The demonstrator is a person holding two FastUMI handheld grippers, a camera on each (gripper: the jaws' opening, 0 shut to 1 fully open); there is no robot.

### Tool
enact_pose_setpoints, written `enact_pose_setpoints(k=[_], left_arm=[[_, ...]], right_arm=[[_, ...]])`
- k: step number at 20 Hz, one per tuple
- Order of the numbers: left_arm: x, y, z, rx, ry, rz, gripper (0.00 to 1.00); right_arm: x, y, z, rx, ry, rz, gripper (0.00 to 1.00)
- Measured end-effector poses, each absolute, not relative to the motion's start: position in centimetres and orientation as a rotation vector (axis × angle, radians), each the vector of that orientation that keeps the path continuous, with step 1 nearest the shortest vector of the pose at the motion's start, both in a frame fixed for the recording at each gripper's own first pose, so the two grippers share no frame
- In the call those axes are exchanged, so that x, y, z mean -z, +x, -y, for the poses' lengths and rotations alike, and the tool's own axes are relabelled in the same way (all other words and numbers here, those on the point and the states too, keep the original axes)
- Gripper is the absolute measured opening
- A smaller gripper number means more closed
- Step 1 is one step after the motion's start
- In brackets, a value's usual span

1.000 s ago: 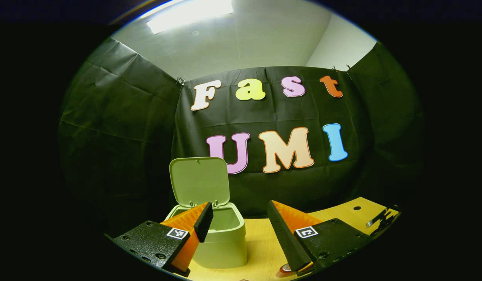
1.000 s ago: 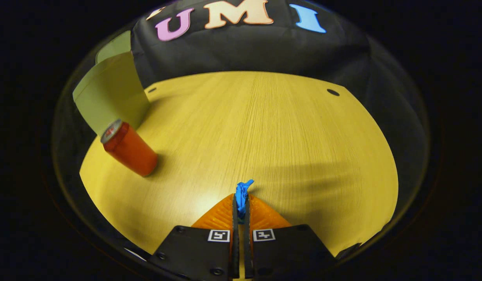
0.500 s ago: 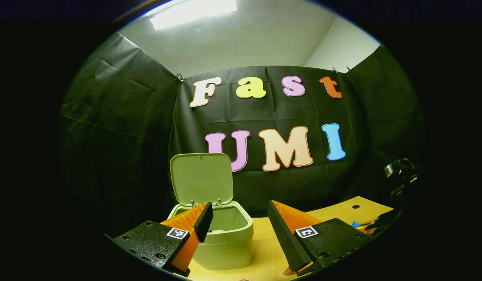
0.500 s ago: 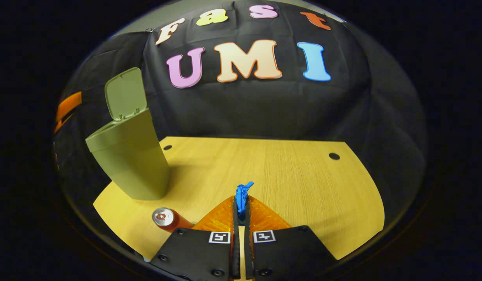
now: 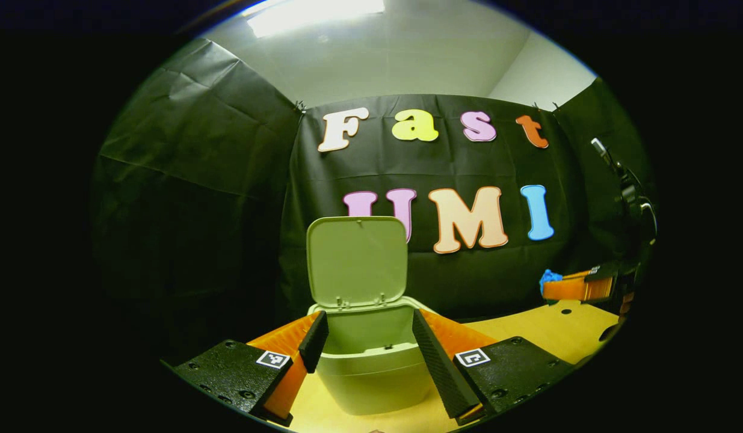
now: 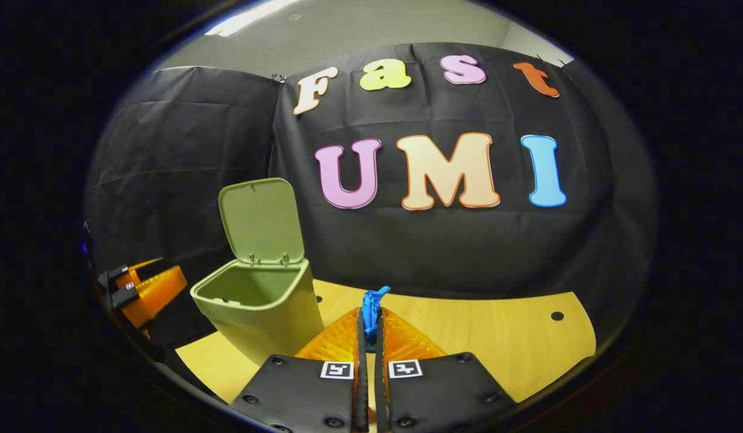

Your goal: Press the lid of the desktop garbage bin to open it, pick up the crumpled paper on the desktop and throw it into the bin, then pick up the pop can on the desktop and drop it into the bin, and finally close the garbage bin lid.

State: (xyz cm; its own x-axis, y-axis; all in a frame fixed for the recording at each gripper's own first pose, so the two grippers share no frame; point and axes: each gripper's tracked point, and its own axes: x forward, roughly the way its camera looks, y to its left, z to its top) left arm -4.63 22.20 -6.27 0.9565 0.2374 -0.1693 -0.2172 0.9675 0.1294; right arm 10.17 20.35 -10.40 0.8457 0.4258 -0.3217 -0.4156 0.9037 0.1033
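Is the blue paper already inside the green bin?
No, the blue crumpled paper is pinched between the right gripper's fingers, beside the open bin, not in it.

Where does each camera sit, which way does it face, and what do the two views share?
Left gripper view: rides the left gripper, facing the open bin head-on; its fingers spread apart.
Right gripper view: rides the right gripper, facing the booth wall with the bin to its left; its fingers clamp blue crumpled paper.
Shared: bin, raised lid, wooden desktop, and each other's gripper.
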Motion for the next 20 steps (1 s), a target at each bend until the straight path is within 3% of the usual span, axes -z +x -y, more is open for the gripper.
enact_pose_setpoints(k=[11,16,17,20], left_arm=[[8.9,-5.8,-28.6,-0.230,0.129,-0.264,0.86],[9.4,-7.3,-30.8,-0.261,0.125,-0.293,0.84],[9.5,-7.6,-31.2,-0.268,0.122,-0.298,0.84],[9.7,-8.0,-31.6,-0.283,0.119,-0.304,0.86]], right_arm=[[11.8,9.4,-35.4,-0.679,0.273,-0.380,0.08],[14.4,9.9,-39.5,-0.675,0.328,-0.448,0.12],[14.4,9.8,-39.7,-0.679,0.332,-0.447,0.15],[13.6,9.8,-40.3,-0.694,0.338,-0.404,0.61]])
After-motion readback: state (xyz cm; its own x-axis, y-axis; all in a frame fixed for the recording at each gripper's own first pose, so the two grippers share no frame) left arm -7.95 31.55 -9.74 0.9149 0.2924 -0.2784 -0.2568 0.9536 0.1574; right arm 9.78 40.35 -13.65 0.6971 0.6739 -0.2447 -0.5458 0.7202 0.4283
